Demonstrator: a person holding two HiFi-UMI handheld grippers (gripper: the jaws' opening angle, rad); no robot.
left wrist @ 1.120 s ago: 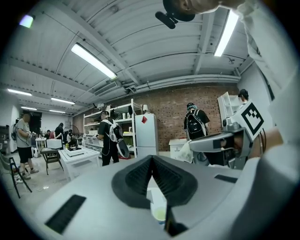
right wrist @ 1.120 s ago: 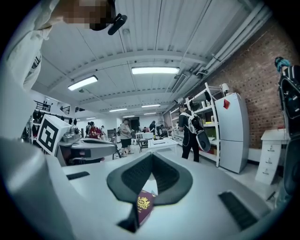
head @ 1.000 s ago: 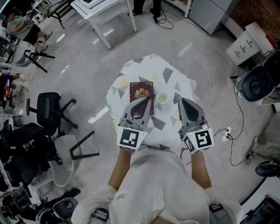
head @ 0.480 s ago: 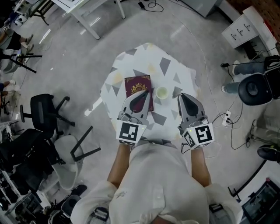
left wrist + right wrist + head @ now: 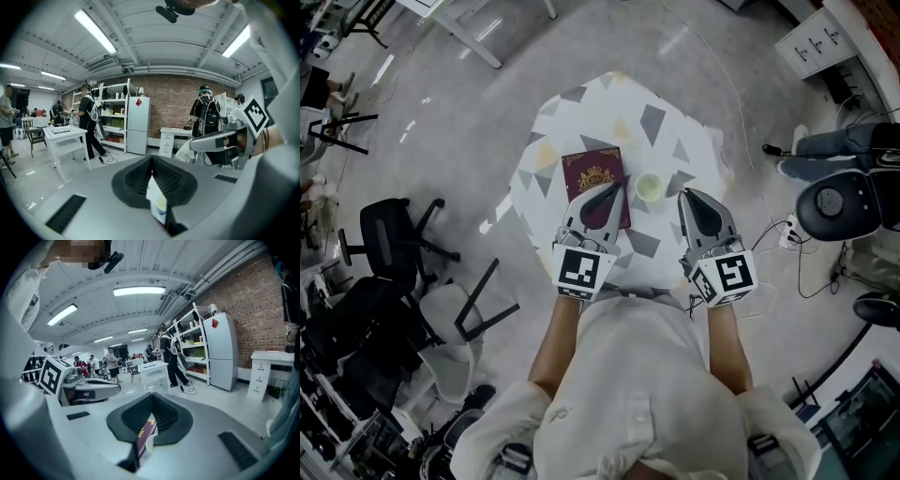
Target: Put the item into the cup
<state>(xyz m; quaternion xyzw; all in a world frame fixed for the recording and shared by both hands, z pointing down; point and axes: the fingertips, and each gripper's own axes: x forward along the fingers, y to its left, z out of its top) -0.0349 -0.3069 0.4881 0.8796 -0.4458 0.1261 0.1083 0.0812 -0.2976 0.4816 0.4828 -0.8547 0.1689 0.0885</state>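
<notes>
A small pale green cup [image 5: 650,187] stands upright on the round table [image 5: 675,141], which has a white cloth with grey triangles. A maroon booklet with a gold crest [image 5: 592,178] lies flat just left of the cup. My left gripper [image 5: 614,189] hovers over the booklet's near right corner, jaws together with nothing between them. My right gripper [image 5: 684,196] hangs just right of the cup, also shut and empty. In the left gripper view the cup [image 5: 160,206] shows through the slit under the left gripper [image 5: 151,165]. The right gripper view shows booklet [image 5: 145,434] and cup [image 5: 151,442].
A black office chair [image 5: 394,239] and a tipped chair frame [image 5: 478,309] stand left of the table. A power strip and cables [image 5: 787,234] lie on the floor at right, near another black chair [image 5: 839,202]. A white desk [image 5: 469,19] is at the far left.
The head camera has shifted, so the table sits slightly higher in view. Both grippers hold the same places beside the cup and stay shut. Booklet and cup have not moved.
</notes>
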